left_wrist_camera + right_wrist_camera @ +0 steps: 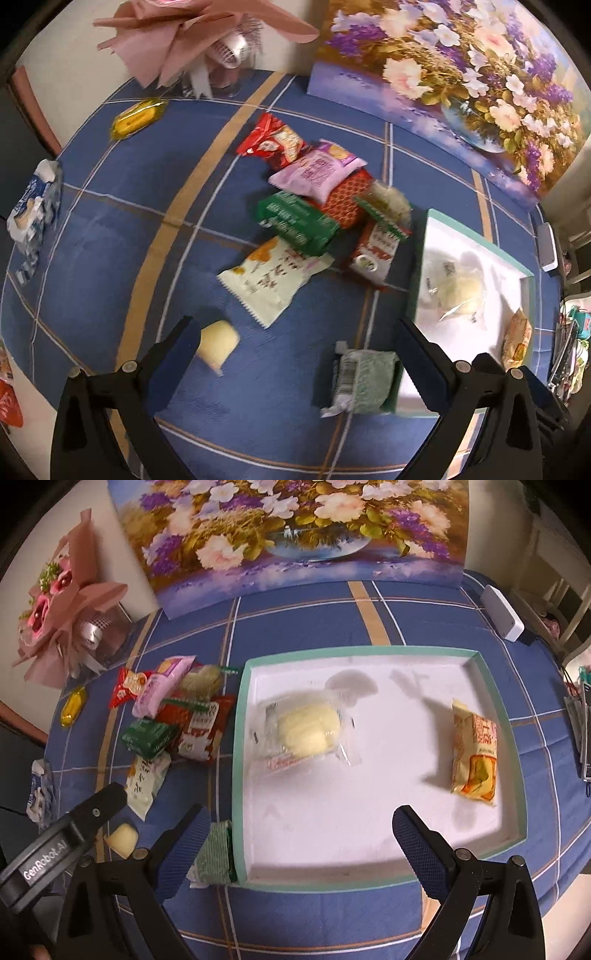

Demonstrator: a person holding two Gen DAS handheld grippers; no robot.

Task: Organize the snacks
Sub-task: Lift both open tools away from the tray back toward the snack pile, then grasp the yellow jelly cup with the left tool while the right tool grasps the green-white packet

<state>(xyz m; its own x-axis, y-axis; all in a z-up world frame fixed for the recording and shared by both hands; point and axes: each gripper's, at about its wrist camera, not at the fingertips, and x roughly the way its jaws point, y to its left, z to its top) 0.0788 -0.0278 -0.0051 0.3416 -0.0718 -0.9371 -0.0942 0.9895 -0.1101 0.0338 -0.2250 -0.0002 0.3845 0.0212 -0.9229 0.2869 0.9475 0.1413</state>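
Blue checked tablecloth (295, 627) carries a white tray (369, 651) holding only two snacks, a pile (314, 206) waiting beside it, both claws (299, 343) (299, 834) wide and empty.

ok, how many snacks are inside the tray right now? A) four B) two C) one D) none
B: the right wrist view shows two in the white tray, a clear-wrapped pale bun near its left side and an orange packet by its right wall; the green-wrapped snack lies outside, against the tray's left wall.
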